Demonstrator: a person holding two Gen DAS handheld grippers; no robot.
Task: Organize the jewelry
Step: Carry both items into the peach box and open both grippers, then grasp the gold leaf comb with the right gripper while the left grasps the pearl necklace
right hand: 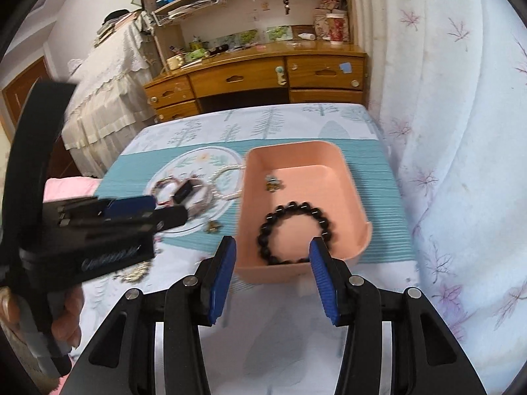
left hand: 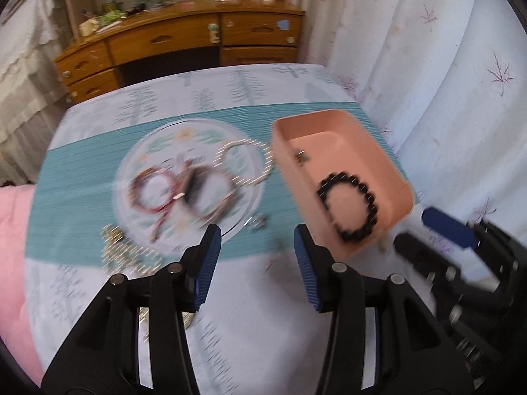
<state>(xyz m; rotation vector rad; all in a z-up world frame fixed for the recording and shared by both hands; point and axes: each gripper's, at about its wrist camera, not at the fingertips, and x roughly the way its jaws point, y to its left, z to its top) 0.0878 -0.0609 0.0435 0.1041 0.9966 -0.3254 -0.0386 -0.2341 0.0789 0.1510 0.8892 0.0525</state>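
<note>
A peach box (left hand: 286, 164) (right hand: 296, 151) stands on a teal mat, right of a round plate (left hand: 164, 138) (right hand: 197, 161). A black bead bracelet (left hand: 349, 176) (right hand: 290, 205) and small earrings (left hand: 301, 157) (right hand: 273, 184) lie inside the box. On the plate lie a red bracelet (left hand: 145, 191), a dark bracelet (left hand: 194, 184) and a pearl bracelet (left hand: 243, 141) (right hand: 227, 171), all blurred. A gold chain (left hand: 118, 247) lies in front of the mat. My left gripper (left hand: 257, 240) (right hand: 171, 212) hangs open and empty before the plate. My right gripper (right hand: 272, 247) (left hand: 438, 230) is open at the box's near wall, nothing between its pads.
Small loose pieces (left hand: 258, 222) (right hand: 212, 227) lie on the mat between plate and box. A wooden desk (left hand: 184, 33) stands behind the table, a white curtain (left hand: 428, 65) on the right, pink cloth (left hand: 13, 247) on the left. A person's hand (right hand: 66, 316) holds the left gripper.
</note>
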